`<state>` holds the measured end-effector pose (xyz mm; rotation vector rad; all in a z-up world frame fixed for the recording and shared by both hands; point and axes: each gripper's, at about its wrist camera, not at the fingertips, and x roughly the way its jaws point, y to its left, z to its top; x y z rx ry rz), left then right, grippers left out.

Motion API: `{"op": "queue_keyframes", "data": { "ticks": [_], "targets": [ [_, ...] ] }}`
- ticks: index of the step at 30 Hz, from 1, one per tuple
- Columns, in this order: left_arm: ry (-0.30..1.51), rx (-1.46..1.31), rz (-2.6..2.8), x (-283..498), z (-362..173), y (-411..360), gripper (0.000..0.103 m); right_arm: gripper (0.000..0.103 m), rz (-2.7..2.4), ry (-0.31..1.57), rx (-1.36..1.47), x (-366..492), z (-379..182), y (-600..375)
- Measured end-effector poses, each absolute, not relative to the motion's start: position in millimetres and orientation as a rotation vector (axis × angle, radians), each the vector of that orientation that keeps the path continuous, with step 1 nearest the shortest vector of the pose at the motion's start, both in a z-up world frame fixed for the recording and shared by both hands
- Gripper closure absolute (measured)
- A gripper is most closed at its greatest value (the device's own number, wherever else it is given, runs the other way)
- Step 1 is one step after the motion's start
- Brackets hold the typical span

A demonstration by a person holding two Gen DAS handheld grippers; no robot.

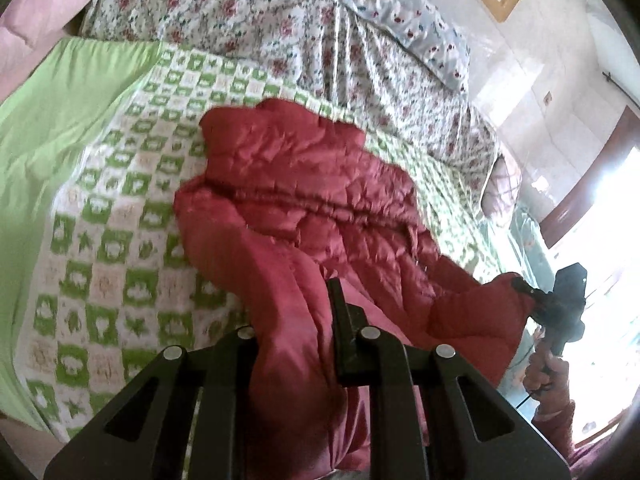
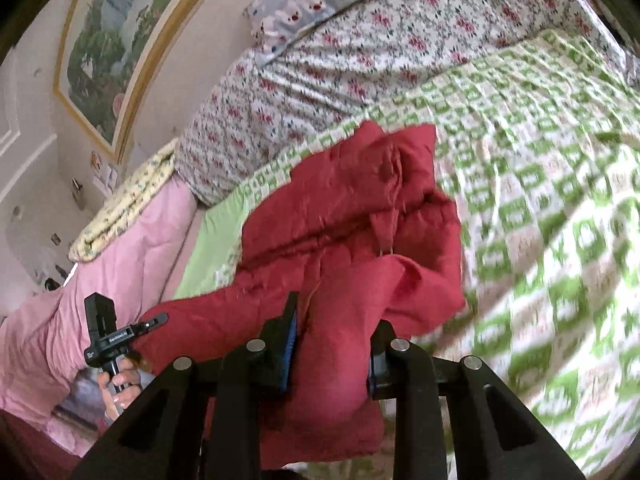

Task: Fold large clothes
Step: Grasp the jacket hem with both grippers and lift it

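Both sets of fingers clench folds of the red quilted jacket (image 1: 304, 200): left gripper (image 1: 296, 320) and right gripper (image 2: 332, 344) at bottom centre, the rest draped mid-frame across the green checked bedspread (image 1: 120, 240).

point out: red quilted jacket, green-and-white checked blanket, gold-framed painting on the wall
red quilted jacket (image 1: 304, 184), left wrist view, on its puffy middle panel.
green-and-white checked blanket (image 2: 540, 208), right wrist view, on bare checks right of the jacket.
gold-framed painting (image 2: 108, 36), right wrist view, on the picture's green middle.
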<state>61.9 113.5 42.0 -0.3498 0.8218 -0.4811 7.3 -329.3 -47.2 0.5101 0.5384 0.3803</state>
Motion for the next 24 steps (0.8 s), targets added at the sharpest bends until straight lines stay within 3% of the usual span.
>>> {"op": "queue_keyframes", "data": {
  "ticks": [24],
  "targets": [
    [0.759, -0.509, -0.449, 188, 75, 119, 0.088, 0.079, 0.32, 0.397, 0.532, 129, 17, -346]
  ]
}}
